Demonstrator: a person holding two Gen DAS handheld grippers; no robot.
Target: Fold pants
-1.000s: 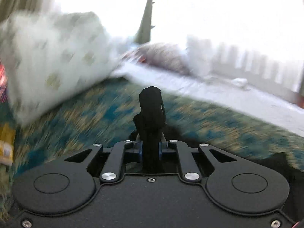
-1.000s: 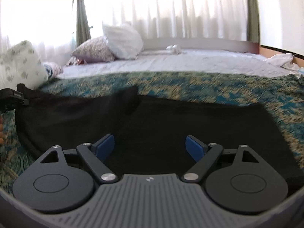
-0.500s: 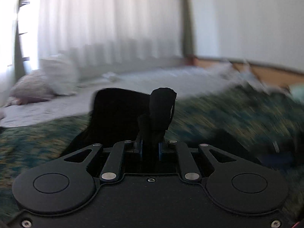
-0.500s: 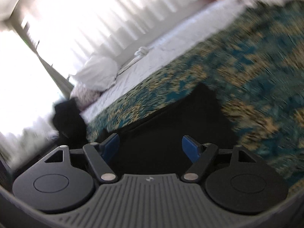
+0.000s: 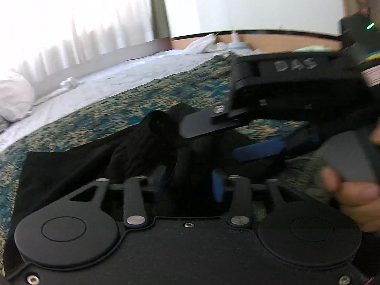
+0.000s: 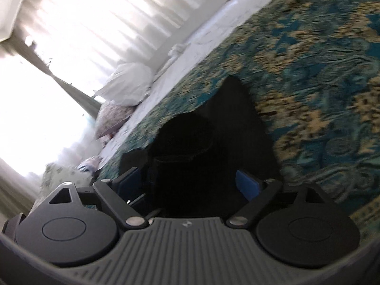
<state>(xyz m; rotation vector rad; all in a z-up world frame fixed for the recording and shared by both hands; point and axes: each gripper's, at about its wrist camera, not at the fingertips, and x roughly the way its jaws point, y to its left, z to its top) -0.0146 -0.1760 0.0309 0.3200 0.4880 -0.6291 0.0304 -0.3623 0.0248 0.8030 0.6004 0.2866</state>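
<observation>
- White pillow sits far left in the left wrist view, up by the curtains, on the plain white sheet. Nothing to do with the job, just scenery.
- The pants are black and lie on the bed's teal and gold patterned bedspread, spread flat on the left and bunched into a hump toward the middle.
- Left claw has just been opening. A ridge of the black cloth stands between the blue pads, and there's a visible gap on the right side, so I'd call it let go, not pinching.
- Right claw comes in from the right of that same view, lying on its side just over the bunched cloth, with the person's hand on the grip.
- From the right wrist view the right claw is spread wide, its jaws having just opened further, with the dark heap of pants right in front of it. Pads aren't pressing on anything that I can see.
- Handling guess: the fabric looks soft, light and floppy, zero stiffness, so it'll sag and bunch wherever it isn't supported. Not fragile, and probably not slippery on that textured bedspread.
- Where I'd grab: an edge or corner of the doubled layer, pinching all the layers together, not the middle of the hump. Black on black hides the hems, so I can't tell exactly where the edges run.
</observation>
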